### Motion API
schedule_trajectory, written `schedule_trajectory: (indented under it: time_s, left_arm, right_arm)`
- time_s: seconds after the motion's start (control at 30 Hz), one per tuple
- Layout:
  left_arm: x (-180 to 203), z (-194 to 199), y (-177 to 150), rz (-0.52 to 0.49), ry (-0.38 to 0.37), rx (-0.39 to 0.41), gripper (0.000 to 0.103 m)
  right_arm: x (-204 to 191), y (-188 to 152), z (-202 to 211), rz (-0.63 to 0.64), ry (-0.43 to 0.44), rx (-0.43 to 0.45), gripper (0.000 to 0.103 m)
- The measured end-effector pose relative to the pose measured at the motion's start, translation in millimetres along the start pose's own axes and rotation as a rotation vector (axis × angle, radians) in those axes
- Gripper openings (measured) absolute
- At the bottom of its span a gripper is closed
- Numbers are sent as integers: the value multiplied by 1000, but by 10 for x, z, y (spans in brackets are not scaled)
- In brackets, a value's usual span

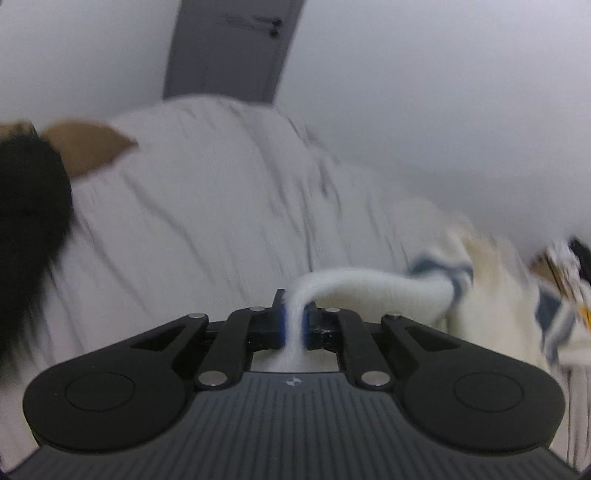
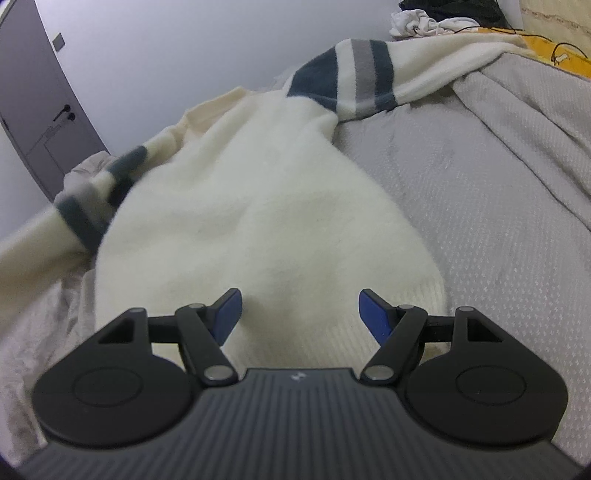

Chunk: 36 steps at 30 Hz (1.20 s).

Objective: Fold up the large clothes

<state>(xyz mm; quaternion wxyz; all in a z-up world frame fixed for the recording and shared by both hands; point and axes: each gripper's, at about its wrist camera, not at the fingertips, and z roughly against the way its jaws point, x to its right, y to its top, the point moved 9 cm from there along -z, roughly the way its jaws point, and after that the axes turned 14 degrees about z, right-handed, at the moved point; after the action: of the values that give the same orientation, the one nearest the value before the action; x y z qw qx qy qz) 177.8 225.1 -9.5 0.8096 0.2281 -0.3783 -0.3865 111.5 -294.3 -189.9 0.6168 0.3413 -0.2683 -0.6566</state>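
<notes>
A cream knit sweater point(image 2: 258, 206) with dark blue and grey sleeve stripes lies spread on a grey bed cover point(image 2: 498, 192). In the right wrist view my right gripper point(image 2: 300, 314) stands open just above the sweater's ribbed hem point(image 2: 399, 314), blue pads wide apart with cloth below them. In the blurred left wrist view my left gripper point(image 1: 294, 325) is shut on a pinched fold of the cream sweater point(image 1: 369, 288), which trails off to the right towards a striped sleeve point(image 1: 554, 317). One striped sleeve point(image 2: 354, 74) stretches towards the far right of the bed.
A grey door point(image 2: 40, 122) stands at the left beyond the bed. White and dark clothes point(image 2: 436, 16) are piled at the far end next to a yellow cloth point(image 2: 554, 55). A rumpled pale cover point(image 1: 203, 206) and a dark object point(image 1: 26, 221) fill the left wrist view.
</notes>
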Motion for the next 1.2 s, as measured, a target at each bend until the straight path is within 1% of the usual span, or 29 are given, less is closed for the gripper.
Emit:
schedule_trajectory:
  time_s: [0.07, 0.13, 0.2, 0.27, 0.4, 0.5, 0.63, 0.7, 0.8, 0.93, 1.0, 1.07, 1.1, 1.13, 1.17, 1.2]
  left_arm:
    - [-7, -84, 439, 17, 20, 30, 9]
    - [15, -211, 786, 18, 49, 63, 9]
    - [18, -400, 1141, 27, 78, 86, 9]
    - [-20, -638, 1474, 61, 109, 96, 9]
    - [-172, -1206, 1974, 111, 184, 108, 9]
    - [-348, -1754, 2210, 141, 245, 94, 9]
    - [-657, -2537, 2334, 166, 315, 65, 9]
    - [-772, -2904, 2296, 175, 340, 45, 9]
    - [-909, -3341, 2168, 178, 369, 11, 9]
    - [-982, -3738, 1979, 180, 384, -28, 9]
    - [-1013, -3863, 1912, 178, 382, -36, 9]
    - [-979, -3869, 1873, 172, 380, -26, 9]
    - [-939, -3842, 1852, 160, 385, -16, 12]
    - [-903, -3825, 1842, 153, 386, -17, 20]
    - [-869, -3815, 1830, 138, 386, -20, 25]
    - [-835, -3784, 1823, 119, 401, -17, 36]
  right_arm:
    - [-44, 37, -39, 19, 4, 16, 72]
    - [-129, 116, -82, 63, -2, 53, 72]
    - [-244, 208, -121, 108, 7, 98, 72]
    - [-331, 278, -180, 138, 15, 120, 72]
    - [-477, 381, -351, 190, 26, 145, 72]
    - [-528, 480, -504, 204, 34, 165, 72]
    - [-559, 620, -747, 197, 59, 208, 73]
    - [-570, 654, -890, 218, 68, 216, 73]
    - [-550, 665, -1041, 235, 49, 228, 72]
    - [-596, 624, -1209, 259, 58, 223, 73]
    - [-613, 593, -1282, 274, 66, 208, 72]
    - [-604, 584, -1304, 275, 70, 207, 72]
    - [-602, 582, -1301, 271, 75, 210, 72]
    - [-613, 570, -1282, 266, 80, 212, 72]
    - [-612, 570, -1271, 262, 86, 214, 72]
    - [-606, 569, -1251, 255, 95, 219, 72]
